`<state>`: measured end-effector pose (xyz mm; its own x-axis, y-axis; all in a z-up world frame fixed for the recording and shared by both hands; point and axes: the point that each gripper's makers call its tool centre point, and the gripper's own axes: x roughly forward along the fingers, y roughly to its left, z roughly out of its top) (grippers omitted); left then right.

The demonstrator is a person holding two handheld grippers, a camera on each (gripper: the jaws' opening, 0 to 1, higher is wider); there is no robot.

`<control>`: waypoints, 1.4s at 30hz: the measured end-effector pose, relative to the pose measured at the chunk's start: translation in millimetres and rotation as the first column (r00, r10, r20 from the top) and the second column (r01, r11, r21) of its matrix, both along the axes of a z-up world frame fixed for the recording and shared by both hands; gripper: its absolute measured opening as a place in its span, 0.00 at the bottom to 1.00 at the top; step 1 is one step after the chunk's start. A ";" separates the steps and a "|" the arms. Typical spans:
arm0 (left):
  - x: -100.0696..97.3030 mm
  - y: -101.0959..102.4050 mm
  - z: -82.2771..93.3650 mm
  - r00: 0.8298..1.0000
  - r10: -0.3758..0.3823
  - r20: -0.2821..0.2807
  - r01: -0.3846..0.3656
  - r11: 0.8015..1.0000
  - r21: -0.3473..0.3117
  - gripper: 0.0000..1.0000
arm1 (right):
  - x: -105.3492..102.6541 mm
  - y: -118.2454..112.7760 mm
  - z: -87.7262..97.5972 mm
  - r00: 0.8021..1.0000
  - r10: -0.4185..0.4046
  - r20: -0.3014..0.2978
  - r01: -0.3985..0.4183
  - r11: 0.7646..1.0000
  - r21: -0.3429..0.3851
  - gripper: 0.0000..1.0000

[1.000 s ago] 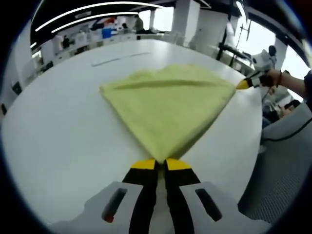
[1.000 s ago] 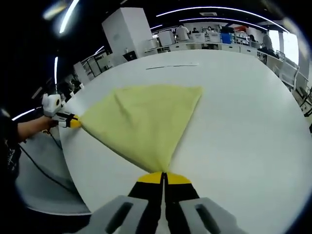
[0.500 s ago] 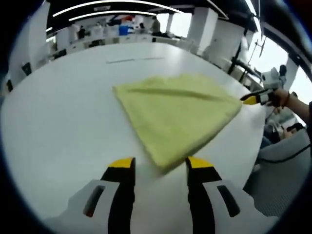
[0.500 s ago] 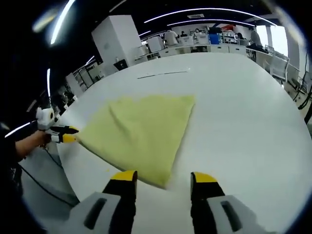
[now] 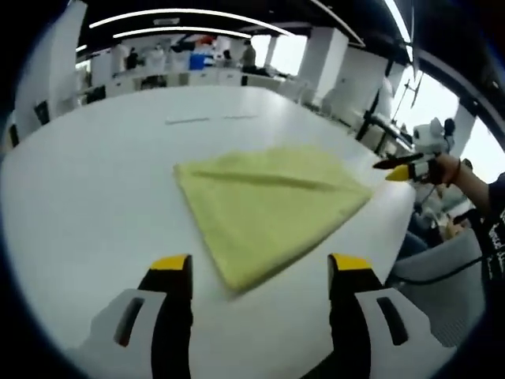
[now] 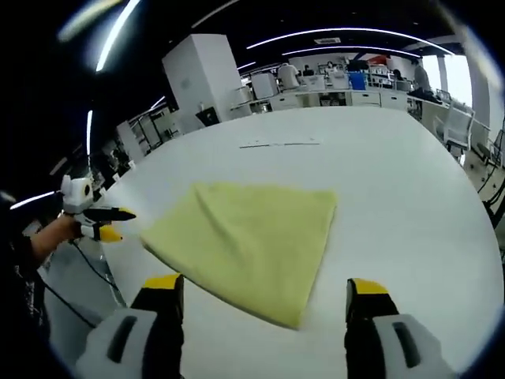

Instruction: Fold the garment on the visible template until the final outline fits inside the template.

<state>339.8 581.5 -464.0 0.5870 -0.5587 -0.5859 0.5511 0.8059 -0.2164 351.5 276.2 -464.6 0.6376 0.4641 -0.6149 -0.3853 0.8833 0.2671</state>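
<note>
White table [image 5: 79, 197] in open-plan office

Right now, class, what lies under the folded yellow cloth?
The yellow cloth rests flat on the white table. Only bare tabletop shows around it; whatever template marking lies beneath is covered.

template: marks on table [image 5: 95, 181] too faint to trace | far shelves [image 6: 339, 79]: contents blurred
</note>
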 end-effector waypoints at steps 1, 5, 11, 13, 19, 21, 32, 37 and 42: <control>-1.1 -0.5 3.7 1.000 0.001 0.003 -0.001 1.000 -0.003 0.69 | 1.0 0.2 2.6 1.000 0.005 0.008 -0.005 1.000 0.002 0.89; -2.8 0.1 13.9 0.999 0.003 0.033 -0.003 1.000 -0.004 0.75 | -1.4 5.0 14.0 1.000 0.019 0.024 -0.019 1.000 0.003 0.93; -5.3 4.3 23.4 0.998 0.037 0.052 -0.035 0.999 -0.038 0.80 | -6.6 12.0 23.4 0.999 0.023 0.036 -0.024 1.000 0.017 0.97; -7.3 6.6 24.1 0.998 0.039 0.049 -0.037 0.999 -0.040 0.80 | -7.7 12.9 26.1 0.999 0.022 0.044 -0.023 1.000 0.020 0.99; -9.6 10.9 27.2 0.996 0.044 0.073 -0.042 0.999 -0.026 0.86 | -14.9 14.3 29.5 0.997 0.041 0.060 -0.040 0.999 -0.006 0.99; -11.1 9.3 30.3 0.996 0.048 0.080 -0.045 0.998 -0.039 0.88 | -15.9 14.0 29.9 0.997 0.042 0.064 -0.041 0.999 -0.013 0.99; -22.6 0.8 34.7 0.994 0.043 0.100 -0.037 0.998 -0.058 0.98 | -24.5 19.0 36.7 0.992 0.082 0.094 -0.077 0.996 -0.054 1.00; -24.9 2.5 35.9 0.993 0.032 0.114 -0.027 0.999 -0.040 0.99 | -26.7 18.9 39.3 0.991 0.089 0.103 -0.083 0.995 -0.061 1.00; -24.1 6.4 35.6 0.992 0.043 0.116 -0.039 0.999 -0.036 0.99 | -26.9 18.4 41.4 0.990 0.085 0.113 -0.079 0.995 -0.054 1.00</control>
